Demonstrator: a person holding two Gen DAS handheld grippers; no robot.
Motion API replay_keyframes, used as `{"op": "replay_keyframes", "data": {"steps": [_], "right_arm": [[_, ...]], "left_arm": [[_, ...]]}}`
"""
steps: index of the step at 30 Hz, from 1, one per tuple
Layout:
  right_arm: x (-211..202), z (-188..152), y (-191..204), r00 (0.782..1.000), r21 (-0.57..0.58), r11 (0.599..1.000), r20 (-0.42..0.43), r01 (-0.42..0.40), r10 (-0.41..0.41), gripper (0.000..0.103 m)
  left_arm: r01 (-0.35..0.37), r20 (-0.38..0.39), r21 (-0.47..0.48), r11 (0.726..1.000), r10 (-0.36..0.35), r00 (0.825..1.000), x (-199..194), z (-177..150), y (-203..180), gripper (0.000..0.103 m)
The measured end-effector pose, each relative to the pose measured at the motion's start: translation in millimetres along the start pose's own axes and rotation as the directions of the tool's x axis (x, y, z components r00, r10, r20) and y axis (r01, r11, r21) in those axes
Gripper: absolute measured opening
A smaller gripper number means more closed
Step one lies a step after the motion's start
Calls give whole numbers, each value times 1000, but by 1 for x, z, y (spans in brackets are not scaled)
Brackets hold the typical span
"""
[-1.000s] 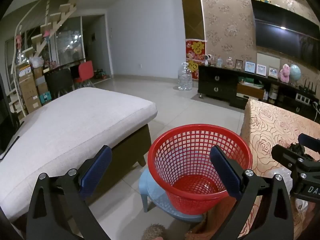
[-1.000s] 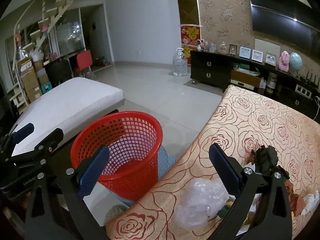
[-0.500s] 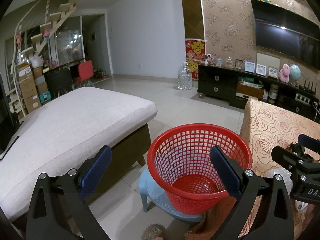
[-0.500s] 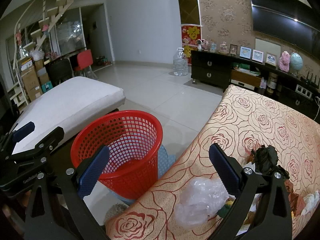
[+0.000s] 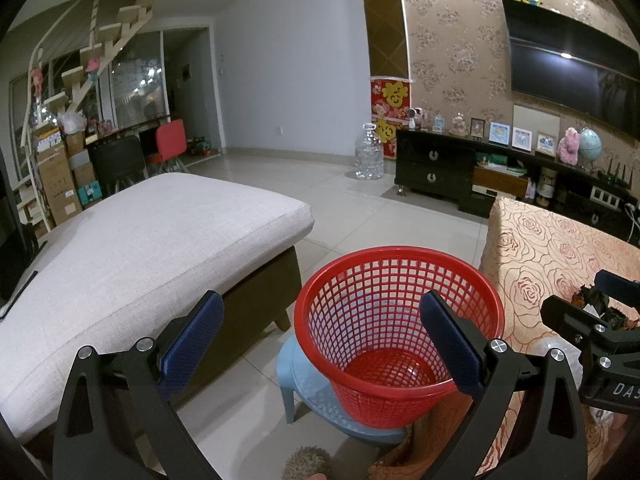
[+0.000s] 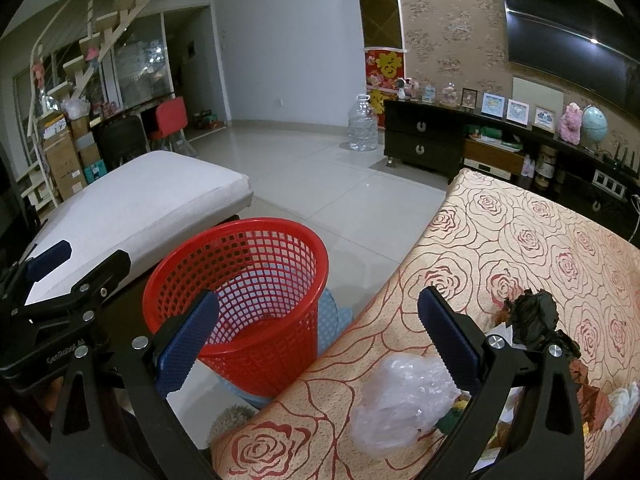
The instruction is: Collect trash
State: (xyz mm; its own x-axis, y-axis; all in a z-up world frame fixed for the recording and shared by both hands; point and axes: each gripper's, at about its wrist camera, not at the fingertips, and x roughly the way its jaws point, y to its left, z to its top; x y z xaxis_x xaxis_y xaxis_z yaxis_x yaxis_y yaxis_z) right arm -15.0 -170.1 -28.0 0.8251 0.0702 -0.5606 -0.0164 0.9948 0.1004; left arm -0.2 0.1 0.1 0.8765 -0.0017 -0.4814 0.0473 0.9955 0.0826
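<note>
So both grippers are just hanging in the air with nothing in them. The left gripper [image 5: 320, 344] has its blue-padded fingers spread wide, and it looks out over the red mesh basket [image 5: 396, 332], which sits upright on a small light-blue stool [image 5: 320, 396] on the pale tiled floor. The basket looks empty, you can see straight down to its red bottom. To the left of it is a big grey cushioned ottoman [image 5: 136, 248], close by but not touching as far as the view lets anyone tell. The right gripper [image 6: 316, 344] is wide open too, held above the near edge of the table with the rose-pattern cloth [image 6: 520, 240]. The trash is all piled on that cloth at the near right: a crumpled clear plastic bag [image 6: 400, 400] sits right between the right gripper's fingers, lower down in the frame, and a scrunched black wad [image 6: 534, 314] lies just past the right finger. There's more stuff beside it, reddish-brown paper scraps [image 6: 588, 396] and something white [image 6: 624, 396] at the edge, partly hidden behind the gripper's frame so it's hard to say exactly what. The basket stands just off the table's left edge, lower than the tabletop. In the left wrist view the other gripper pokes in from the right over the cloth.
</note>
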Motion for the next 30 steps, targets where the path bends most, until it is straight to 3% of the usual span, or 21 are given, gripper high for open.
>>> {"op": "replay_keyframes", "data": {"steps": [30], "right_arm": [[2, -3, 4, 1000, -5, 1000, -5, 2, -2, 97]], "left_arm": [[1, -4, -2, 1000, -1, 1000, 0, 0, 0, 95]]}}
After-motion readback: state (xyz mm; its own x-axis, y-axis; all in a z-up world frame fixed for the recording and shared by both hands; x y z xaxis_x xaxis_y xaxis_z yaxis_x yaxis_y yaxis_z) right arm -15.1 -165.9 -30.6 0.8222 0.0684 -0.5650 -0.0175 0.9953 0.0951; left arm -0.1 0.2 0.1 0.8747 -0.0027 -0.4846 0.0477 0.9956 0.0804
